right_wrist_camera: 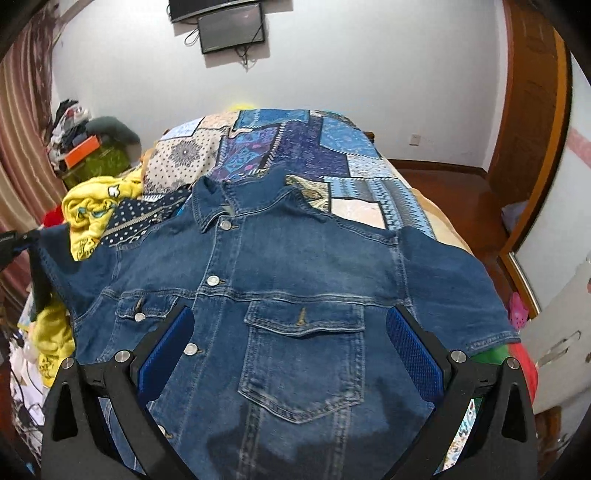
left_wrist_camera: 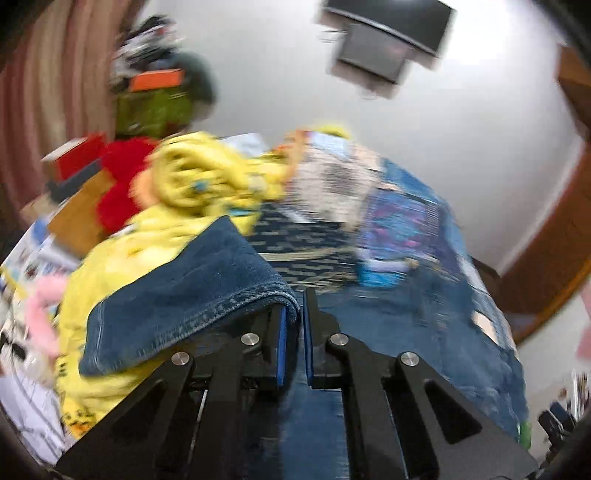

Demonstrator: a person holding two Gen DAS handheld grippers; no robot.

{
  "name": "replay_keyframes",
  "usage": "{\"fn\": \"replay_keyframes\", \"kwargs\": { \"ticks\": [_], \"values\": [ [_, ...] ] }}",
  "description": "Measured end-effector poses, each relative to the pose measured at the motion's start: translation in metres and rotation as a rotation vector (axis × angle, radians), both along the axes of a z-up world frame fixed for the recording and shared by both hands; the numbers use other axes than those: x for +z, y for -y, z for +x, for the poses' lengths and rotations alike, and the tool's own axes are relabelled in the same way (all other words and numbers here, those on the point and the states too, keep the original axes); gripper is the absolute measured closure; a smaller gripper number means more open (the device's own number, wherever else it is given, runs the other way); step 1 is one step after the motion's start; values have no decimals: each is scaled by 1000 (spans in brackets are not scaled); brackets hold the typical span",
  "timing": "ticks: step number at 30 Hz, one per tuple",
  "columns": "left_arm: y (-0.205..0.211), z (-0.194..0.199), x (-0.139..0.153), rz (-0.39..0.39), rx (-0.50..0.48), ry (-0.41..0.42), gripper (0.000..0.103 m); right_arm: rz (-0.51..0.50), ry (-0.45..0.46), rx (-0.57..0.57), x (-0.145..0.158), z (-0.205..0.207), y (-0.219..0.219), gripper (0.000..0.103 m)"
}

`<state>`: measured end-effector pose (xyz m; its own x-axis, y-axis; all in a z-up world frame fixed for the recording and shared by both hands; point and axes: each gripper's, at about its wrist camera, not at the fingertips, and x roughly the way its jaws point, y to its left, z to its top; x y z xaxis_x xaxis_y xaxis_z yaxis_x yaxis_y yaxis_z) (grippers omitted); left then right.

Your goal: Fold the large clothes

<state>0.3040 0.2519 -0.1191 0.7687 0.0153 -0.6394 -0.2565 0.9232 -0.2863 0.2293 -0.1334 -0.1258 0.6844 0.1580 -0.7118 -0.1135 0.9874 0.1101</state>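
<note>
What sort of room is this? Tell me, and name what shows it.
Most likely a bedroom: a bed under a patchwork quilt, a wall-mounted screen, striped curtains, and clothes piled beside the bed.

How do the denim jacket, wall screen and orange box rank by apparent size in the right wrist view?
1. Denim jacket, largest by far, though it lies nearest the camera.
2. Wall screen, mid-sized.
3. Orange box, smallest.
Both of the last two sit far off, so their true sizes stay unsure.
</note>
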Motion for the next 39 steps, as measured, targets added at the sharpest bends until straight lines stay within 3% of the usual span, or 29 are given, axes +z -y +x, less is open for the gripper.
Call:
{"fn": "replay_keyframes", "kwargs": {
  "ticks": [4, 9, 15, 20, 23, 27, 31, 33, 35, 37, 39],
  "values": [
    [70, 20, 1, 36, -163, -14, 96, 43, 6, -19, 1, -5, 18, 0],
    [150, 33, -32, 73, -328, -102, 96, 67, 4, -32, 0, -9, 36, 0],
    [207, 26, -75, 78, -447, -218, 96, 49, -2, -56, -5, -16, 55, 0],
    [228, 16, -102, 66, -489, -316, 96, 71, -11, -72, -7, -21, 69, 0],
    [218, 9, -99, 26, -471, -322, 91, 64, -8, -79, -6, -23, 72, 0],
    [179, -1, -77, -6, -368, -255, 50, 63, -10, -83, -7, -21, 71, 0],
    [120, -17, -56, -41, -220, -181, 24, 53, -22, -67, -11, -18, 64, 0],
    [90, -21, -56, -73, -151, -171, 17, 37, -29, -56, -14, -16, 58, 0],
    [59, -23, -66, -128, -86, -199, 17, 25, -33, -48, -16, -14, 53, 0],
    [36, -23, -81, -218, -53, -238, 17, 17, -41, -42, -18, -12, 48, 0],
    [10, -22, -104, -363, -32, -276, 17, 9, -49, -38, -21, -8, 44, 0]
  ]
}}
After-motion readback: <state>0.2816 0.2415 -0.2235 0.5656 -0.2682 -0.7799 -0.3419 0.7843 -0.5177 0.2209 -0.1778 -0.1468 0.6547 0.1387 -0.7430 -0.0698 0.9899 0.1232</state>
